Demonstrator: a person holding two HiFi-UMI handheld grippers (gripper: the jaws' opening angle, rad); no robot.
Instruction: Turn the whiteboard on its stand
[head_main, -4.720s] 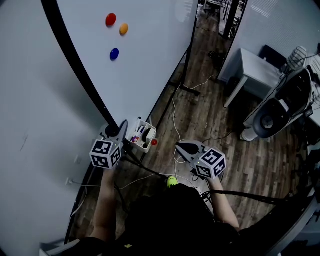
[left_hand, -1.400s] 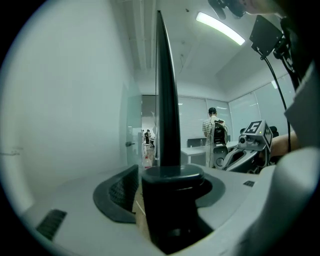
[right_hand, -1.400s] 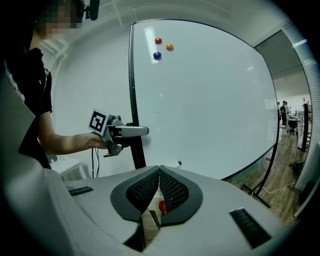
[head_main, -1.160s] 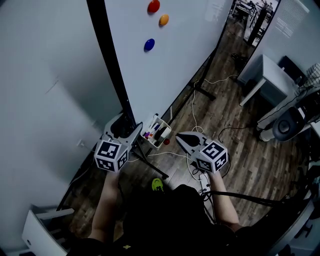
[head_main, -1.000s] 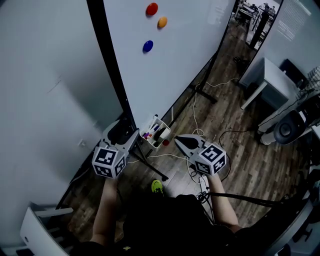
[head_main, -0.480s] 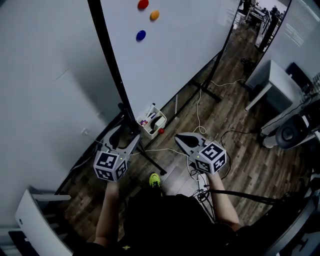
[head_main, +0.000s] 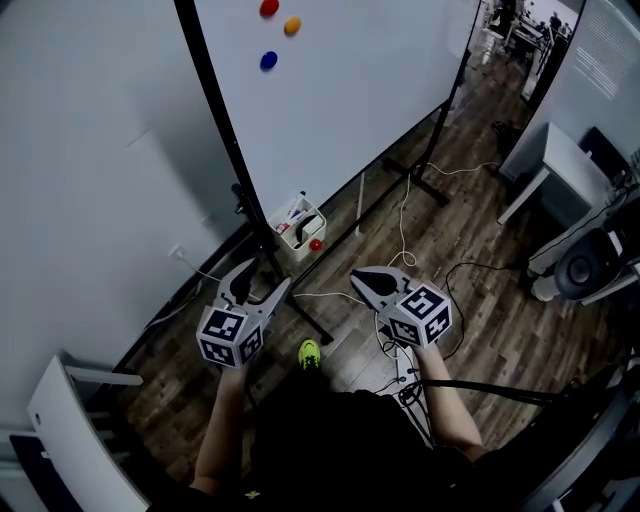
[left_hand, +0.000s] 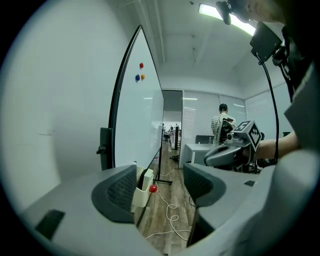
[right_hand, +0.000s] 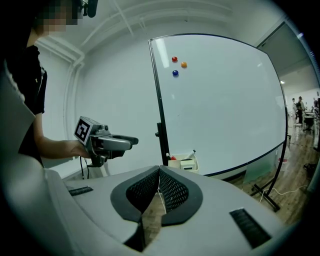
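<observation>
The left gripper (head_main: 263, 279) hangs with its jaws spread wide and nothing held between them; in the left gripper view, only floorboards and a distant white marker basket (left_hand: 142, 188) show through the gap. It sits low, near the foot of the stand but clear of it. The right gripper (head_main: 357, 280) is beside it, a little apart, with its jaws pressed together on nothing, their ribbed pads meeting in a thin seam in the right gripper view. Both point toward the board.

The whiteboard (head_main: 350, 90) stands upright on its stand ahead of the person, with its face toward them and running away to the right. Its black side post (head_main: 213, 125) rises near the wall on the left. A second post and its floor foot (head_main: 428, 186) are at the far end. Neither gripper touches the board or the frame.

High on the board sit three round magnets close together: red (head_main: 268, 8), orange (head_main: 291, 26) and blue (head_main: 268, 60) below them. The basket hangs at the lower edge beside the near post, with markers inside and a small red ball (head_main: 315, 244) just next to it.

A white cable (head_main: 402, 232) snakes across the wooden floor (head_main: 470, 300). A white table (head_main: 545, 165) stands off to the right, and past it is a round grey appliance (head_main: 583, 268), possibly a fan.
</observation>
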